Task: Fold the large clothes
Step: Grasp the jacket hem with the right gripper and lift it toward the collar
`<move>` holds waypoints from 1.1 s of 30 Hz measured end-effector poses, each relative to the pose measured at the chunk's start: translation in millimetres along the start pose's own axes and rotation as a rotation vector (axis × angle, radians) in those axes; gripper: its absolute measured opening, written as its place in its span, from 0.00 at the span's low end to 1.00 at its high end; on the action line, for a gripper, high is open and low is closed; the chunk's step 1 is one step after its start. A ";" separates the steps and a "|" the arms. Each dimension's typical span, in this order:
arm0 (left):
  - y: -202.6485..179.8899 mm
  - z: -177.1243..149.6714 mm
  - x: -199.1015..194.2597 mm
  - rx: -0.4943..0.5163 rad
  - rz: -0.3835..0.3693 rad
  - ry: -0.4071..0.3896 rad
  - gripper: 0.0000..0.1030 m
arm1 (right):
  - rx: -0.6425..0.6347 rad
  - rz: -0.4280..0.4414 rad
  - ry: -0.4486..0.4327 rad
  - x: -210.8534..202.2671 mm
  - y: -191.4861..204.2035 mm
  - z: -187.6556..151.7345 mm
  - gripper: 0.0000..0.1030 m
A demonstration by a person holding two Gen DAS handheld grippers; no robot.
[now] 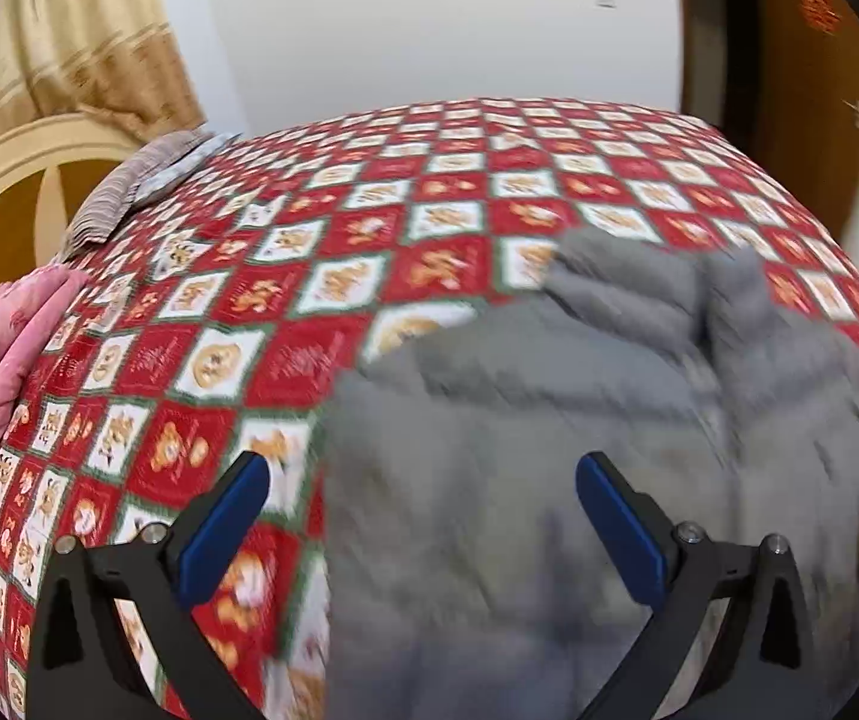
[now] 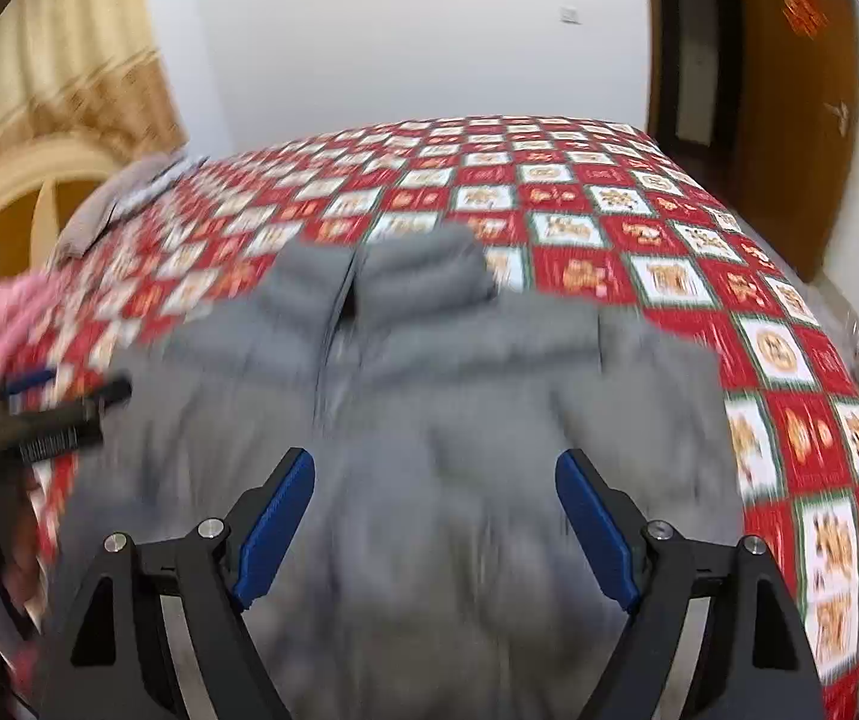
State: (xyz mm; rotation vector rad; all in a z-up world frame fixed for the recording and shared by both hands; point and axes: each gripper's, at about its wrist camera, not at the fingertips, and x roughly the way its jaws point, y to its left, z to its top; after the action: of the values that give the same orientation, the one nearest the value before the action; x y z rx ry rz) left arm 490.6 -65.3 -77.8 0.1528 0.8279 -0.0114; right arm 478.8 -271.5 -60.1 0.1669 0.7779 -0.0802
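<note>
Left wrist view first: the left gripper [image 1: 420,474] hangs over the bed with its two blue-padded fingers [image 1: 621,531] spread wide, nothing between them. The left-hand pad sits above the red and white checked bedspread [image 1: 369,204], the right-hand pad above the grey puffer jacket [image 1: 549,450]. Whether either pad touches the fabric cannot be told, as the picture is smeared. The jacket lies spread on the bedspread, filling the lower right of this view, with its hood or collar [image 1: 657,276] bunched at the far end. At the left edge of the bed a pink quilt [image 1: 3,360] is piled, and further back lies a striped grey cloth [image 1: 129,192]. Behind them stand a cream headboard [image 1: 15,162] and a tan curtain [image 1: 69,36]; a brown door [image 1: 813,72] is off to the right.

Right wrist view: the right gripper [image 2: 434,483] is also opened wide, empty, both blue fingers [image 2: 594,525] over the jacket's body [image 2: 429,420]. The jacket lies front up, its zip line [image 2: 333,324] running away toward the puffed hood [image 2: 423,270]. At the left edge the other gripper [image 2: 63,414] shows as a dark blur beside the jacket's side.
</note>
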 end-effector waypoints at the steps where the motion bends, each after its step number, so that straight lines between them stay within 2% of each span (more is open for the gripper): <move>1: 1.7 8.4 8.9 -0.015 0.002 0.011 1.00 | 0.004 -0.014 0.002 9.8 1.1 17.6 0.81; 5: 4.0 31.1 33.5 -0.074 -0.018 0.054 1.00 | 0.072 -0.020 0.060 57.4 2.6 82.2 0.81; 7: 2.3 34.6 43.5 -0.084 -0.016 0.053 1.00 | 0.130 -0.038 0.092 81.3 0.5 105.7 0.81; 10: -4.4 27.8 60.1 -0.062 -0.004 0.076 1.00 | 0.134 -0.078 0.153 117.2 5.6 126.5 0.81; 14: -9.1 14.2 78.0 -0.020 0.024 0.092 1.00 | 0.124 -0.119 0.243 155.1 6.7 125.0 0.81; 17: -2.8 18.0 76.7 -0.033 0.028 0.078 1.00 | 0.108 -0.110 0.276 159.9 1.6 112.1 0.79; 19: 0.7 31.0 68.3 -0.058 0.040 0.035 1.00 | 0.096 -0.105 0.276 153.1 -3.6 105.6 0.55; 20: 1.0 43.1 62.2 -0.073 0.043 0.006 1.00 | 0.094 -0.090 0.275 149.1 -6.5 103.0 0.51; 23: -14.5 77.2 56.3 -0.072 0.010 -0.036 1.00 | 0.083 -0.077 0.253 137.0 -12.6 97.1 0.45; 25: -33.7 95.9 66.3 -0.053 -0.026 -0.006 1.00 | 0.066 -0.053 0.245 132.1 -12.6 95.9 0.34; 31: -75.8 135.2 94.8 -0.085 -0.058 0.043 1.00 | -0.008 -0.033 0.233 119.1 -8.9 86.9 0.22; 33: -90.8 130.9 101.5 -0.031 -0.048 0.064 1.00 | -0.021 -0.029 0.229 115.1 -11.5 82.5 0.19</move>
State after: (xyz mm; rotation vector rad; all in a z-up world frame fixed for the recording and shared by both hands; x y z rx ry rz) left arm 648.9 -168.4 -77.1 0.1044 0.8951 -0.0390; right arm 616.1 -298.8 -84.8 0.1457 1.0089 -0.0813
